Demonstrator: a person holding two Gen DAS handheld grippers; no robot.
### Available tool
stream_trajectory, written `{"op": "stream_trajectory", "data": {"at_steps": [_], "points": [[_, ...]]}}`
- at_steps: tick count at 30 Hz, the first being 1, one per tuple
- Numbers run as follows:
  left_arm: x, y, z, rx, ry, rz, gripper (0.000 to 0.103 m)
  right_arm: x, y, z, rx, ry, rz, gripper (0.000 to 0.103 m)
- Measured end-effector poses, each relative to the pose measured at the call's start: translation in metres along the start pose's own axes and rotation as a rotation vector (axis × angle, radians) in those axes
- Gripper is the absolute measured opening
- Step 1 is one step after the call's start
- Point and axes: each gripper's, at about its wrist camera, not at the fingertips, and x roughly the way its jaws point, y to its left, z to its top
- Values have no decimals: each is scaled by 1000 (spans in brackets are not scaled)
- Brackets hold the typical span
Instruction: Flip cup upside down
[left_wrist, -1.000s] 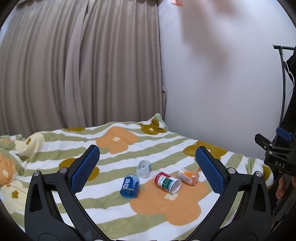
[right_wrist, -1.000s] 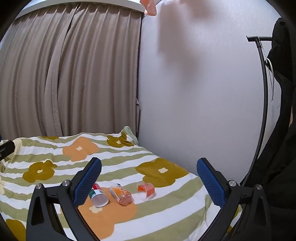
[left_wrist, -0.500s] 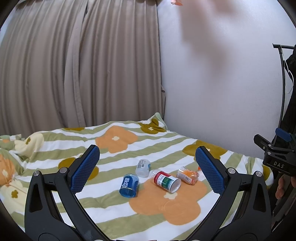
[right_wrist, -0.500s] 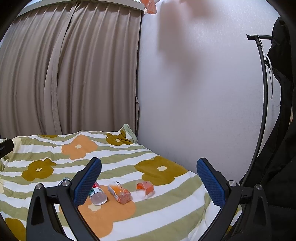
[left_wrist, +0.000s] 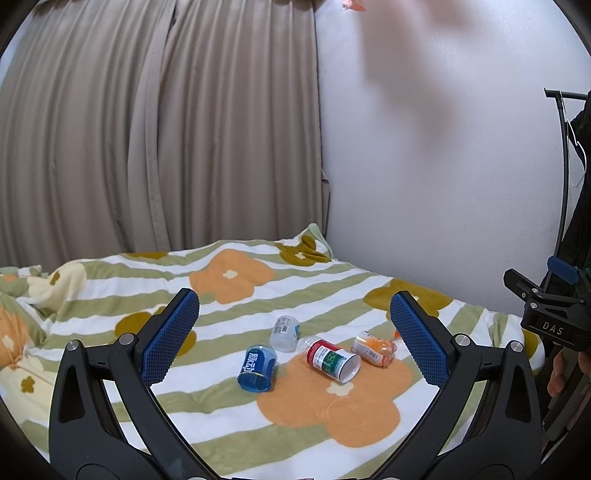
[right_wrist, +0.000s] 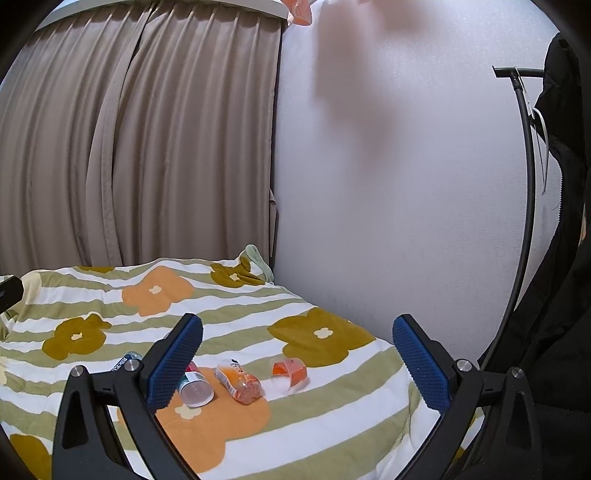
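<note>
Both claws hang spread wide, holding and touching nothing: the left gripper (left_wrist: 294, 325) and the right gripper (right_wrist: 297, 350) likely wait above the bedspread (right_wrist: 332, 417) to line up. The cup (right_wrist: 289, 373), clear with an orange band, lies on its side at lower centre of the right view, beside an orange bottle (right_wrist: 239, 381)

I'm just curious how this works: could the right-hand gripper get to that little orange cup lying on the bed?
Probably yes. The right gripper is open, and the orange cup lies on its side between and beyond its fingers, with nothing in between. The orange bottle lies apart, to its left.
</note>
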Motion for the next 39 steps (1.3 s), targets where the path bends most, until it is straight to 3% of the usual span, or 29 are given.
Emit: {"op": "stream_trajectory", "data": {"at_steps": [39], "points": [[-1,1,-2,2,0,-1,103,-2,2,-5,4,-3,-1,103]]}}
